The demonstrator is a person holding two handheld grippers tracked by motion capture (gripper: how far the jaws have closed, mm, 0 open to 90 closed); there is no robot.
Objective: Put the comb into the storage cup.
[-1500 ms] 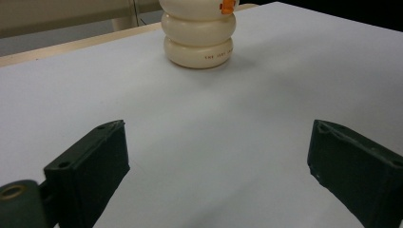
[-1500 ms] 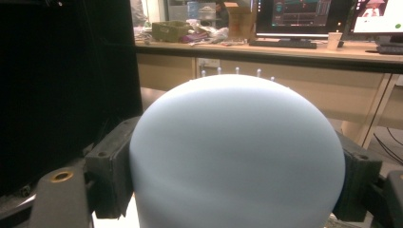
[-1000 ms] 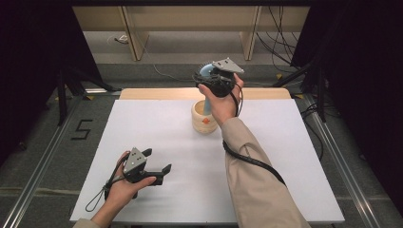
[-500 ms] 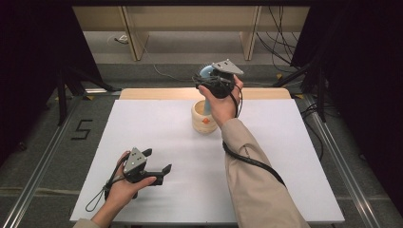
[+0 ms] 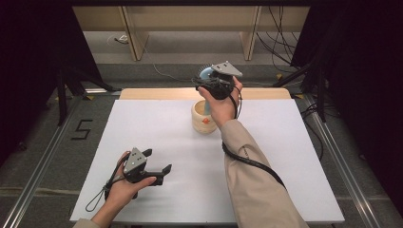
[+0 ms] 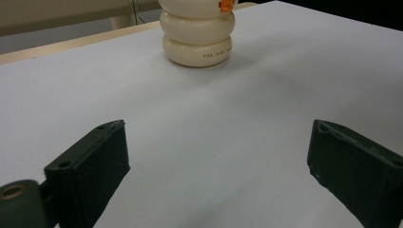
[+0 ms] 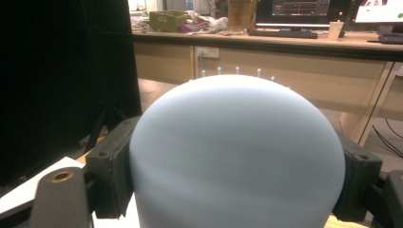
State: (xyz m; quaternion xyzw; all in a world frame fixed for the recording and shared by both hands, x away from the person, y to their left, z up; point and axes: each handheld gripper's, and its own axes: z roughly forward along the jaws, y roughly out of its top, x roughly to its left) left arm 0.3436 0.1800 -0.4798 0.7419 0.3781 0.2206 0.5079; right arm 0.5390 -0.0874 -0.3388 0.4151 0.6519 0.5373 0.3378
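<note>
The right gripper (image 5: pixel 209 81), clamped on a pale blue brush (image 7: pixel 237 156), hangs directly above the cream holder (image 5: pixel 204 117) near the tabletop's far edge, while the left gripper (image 5: pixel 157 164) rests released near the front-left corner.

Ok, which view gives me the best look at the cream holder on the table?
The left gripper view: the cream ringed holder stands close and unblocked, though its top is cropped. The high view shows the whole holder, small and partly behind the right hand.
</note>
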